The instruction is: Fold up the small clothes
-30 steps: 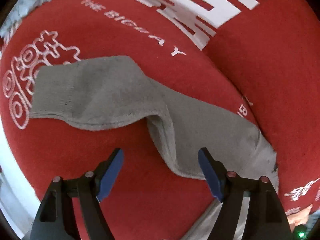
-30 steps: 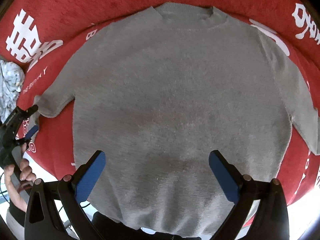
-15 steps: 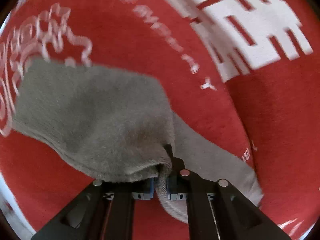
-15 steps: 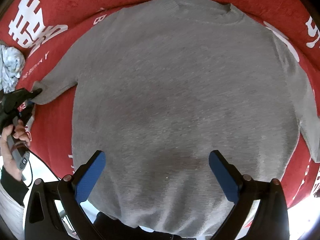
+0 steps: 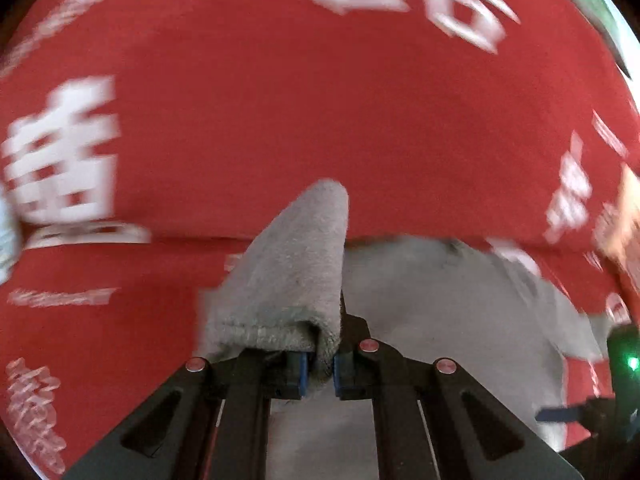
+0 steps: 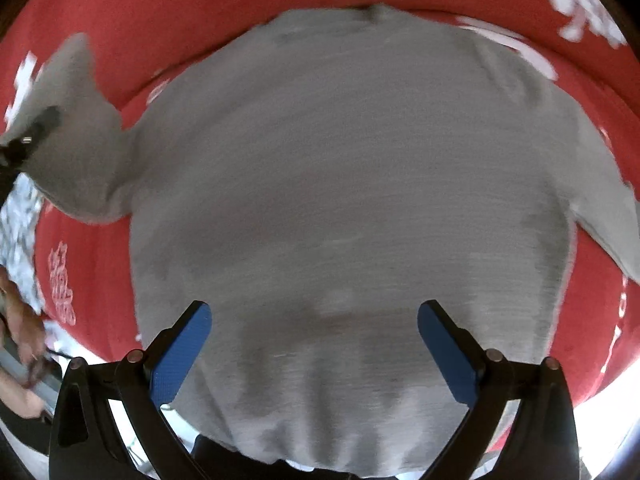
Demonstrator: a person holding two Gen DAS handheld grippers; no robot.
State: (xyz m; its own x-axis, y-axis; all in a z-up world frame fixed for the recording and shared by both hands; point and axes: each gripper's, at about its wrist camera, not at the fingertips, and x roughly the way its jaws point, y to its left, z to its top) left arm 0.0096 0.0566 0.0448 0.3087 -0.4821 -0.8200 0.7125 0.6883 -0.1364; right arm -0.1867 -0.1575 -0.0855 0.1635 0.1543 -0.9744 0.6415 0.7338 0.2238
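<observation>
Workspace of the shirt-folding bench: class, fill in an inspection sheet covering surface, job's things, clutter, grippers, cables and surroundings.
Surface: red cloth with white lettering covers the work area.
Job's things: grey short-sleeved shirt spread flat, collar away from the right wrist camera; its sleeve is lifted off the cloth.
Clutter: pale patterned fabric at the left edge, blurred.
Grippers: left gripper shut on the sleeve; right gripper open, over the hem, holding nothing.
Cables: thin dark cable near the person's hand.
Surroundings: bright glare beyond the cloth's near edge; nothing else can be made out.
</observation>
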